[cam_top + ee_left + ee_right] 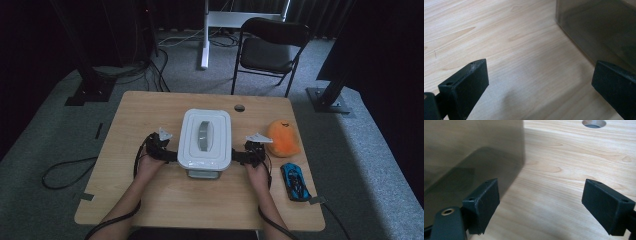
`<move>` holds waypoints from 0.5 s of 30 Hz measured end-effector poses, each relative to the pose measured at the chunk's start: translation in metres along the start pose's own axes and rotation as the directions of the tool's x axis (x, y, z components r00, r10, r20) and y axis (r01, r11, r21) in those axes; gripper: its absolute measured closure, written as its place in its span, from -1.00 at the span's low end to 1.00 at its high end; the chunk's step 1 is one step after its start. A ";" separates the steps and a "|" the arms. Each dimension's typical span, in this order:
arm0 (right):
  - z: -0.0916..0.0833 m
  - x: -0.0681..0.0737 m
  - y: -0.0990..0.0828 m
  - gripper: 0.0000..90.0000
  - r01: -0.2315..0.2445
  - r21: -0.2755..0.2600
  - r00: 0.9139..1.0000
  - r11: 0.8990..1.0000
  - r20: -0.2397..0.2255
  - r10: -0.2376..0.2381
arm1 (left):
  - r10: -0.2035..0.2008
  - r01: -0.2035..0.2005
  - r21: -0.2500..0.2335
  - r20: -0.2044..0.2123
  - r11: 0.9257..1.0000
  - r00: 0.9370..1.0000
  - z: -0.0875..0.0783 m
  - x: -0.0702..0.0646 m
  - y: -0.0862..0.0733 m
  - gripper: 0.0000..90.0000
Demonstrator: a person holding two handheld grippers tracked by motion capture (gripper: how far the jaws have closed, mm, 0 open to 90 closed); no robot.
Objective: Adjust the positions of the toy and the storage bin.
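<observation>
White lidded storage box (205, 139) at the middle of the wooden table (150, 107), long axis running near to far, handle recess along the top of the lid, dark translucent walls below it. Flanked on both short-reach sides: left gripper (167, 154) just beside the near-left corner, right gripper (239, 157) just beside the near-right corner, both pointing inward at the box and about level with its near end. Roughly equal closeness, neither hand clearly nearer. In the left gripper view, left gripper (539, 82) with jaws wide apart over bare wood, box wall (599, 30) rising at the far right, just behind the right-hand jaw; contact there not discernible. In the right gripper view, right gripper (540, 205) likewise spread wide, nothing between the jaws but tabletop, box wall (469, 152) at the left with the left-hand jaw in front of it, touching or just apart not discernible. Box therefore lying to the inner side of each gripper rather than between its jaws; probably a two-sided hold on the box or its lid in prospect, turning on each gripper meeting its own side squarely. Farther out to the right, orange plush toy (282, 138) near the table's right edge and blue toy car (295, 182) nearer the person, both apart from the box; cable hole (239, 107) at the far side; black chair (270, 50) on the floor beyond.
</observation>
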State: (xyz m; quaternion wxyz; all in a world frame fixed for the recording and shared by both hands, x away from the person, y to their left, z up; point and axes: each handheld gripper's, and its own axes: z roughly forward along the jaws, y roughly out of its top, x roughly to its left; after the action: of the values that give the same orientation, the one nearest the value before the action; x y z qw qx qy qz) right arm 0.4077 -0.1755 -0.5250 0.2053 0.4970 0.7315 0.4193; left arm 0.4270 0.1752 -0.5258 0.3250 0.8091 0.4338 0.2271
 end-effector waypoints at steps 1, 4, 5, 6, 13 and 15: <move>0.002 -0.001 0.002 -0.69 -0.004 -0.001 1.000 1.000 0.001 0.004 | -0.004 0.004 -0.003 0.000 1.000 1.000 0.000 0.001 0.001 -0.97; 0.008 -0.005 0.005 -0.69 -0.014 0.009 1.000 1.000 0.002 0.014 | -0.009 0.009 -0.004 -0.006 1.000 1.000 0.002 0.006 0.005 -0.97; 0.010 -0.006 0.006 -0.69 -0.017 0.012 1.000 1.000 0.004 0.017 | -0.009 0.009 -0.007 -0.009 1.000 1.000 0.003 0.007 0.006 -0.97; 0.012 -0.007 0.007 -0.69 -0.014 0.019 1.000 1.000 0.013 0.013 | -0.007 0.007 -0.007 -0.009 1.000 1.000 0.003 0.008 0.008 -0.97; 0.022 -0.010 0.016 -0.70 -0.020 0.035 0.999 0.999 0.027 0.019 | 0.001 -0.001 -0.008 -0.014 1.000 1.000 0.007 0.011 0.017 -0.97; 0.025 -0.011 0.017 -0.70 -0.027 0.034 0.999 0.999 0.026 0.026 | -0.002 0.002 -0.008 -0.015 1.000 1.000 0.009 0.011 0.019 -0.97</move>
State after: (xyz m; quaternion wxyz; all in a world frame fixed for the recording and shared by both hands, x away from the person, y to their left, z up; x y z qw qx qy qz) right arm 0.4396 -0.1725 -0.5262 0.2006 0.5153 0.7294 0.4028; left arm 0.4490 0.1741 -0.5170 0.3254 0.8055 0.4362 0.2345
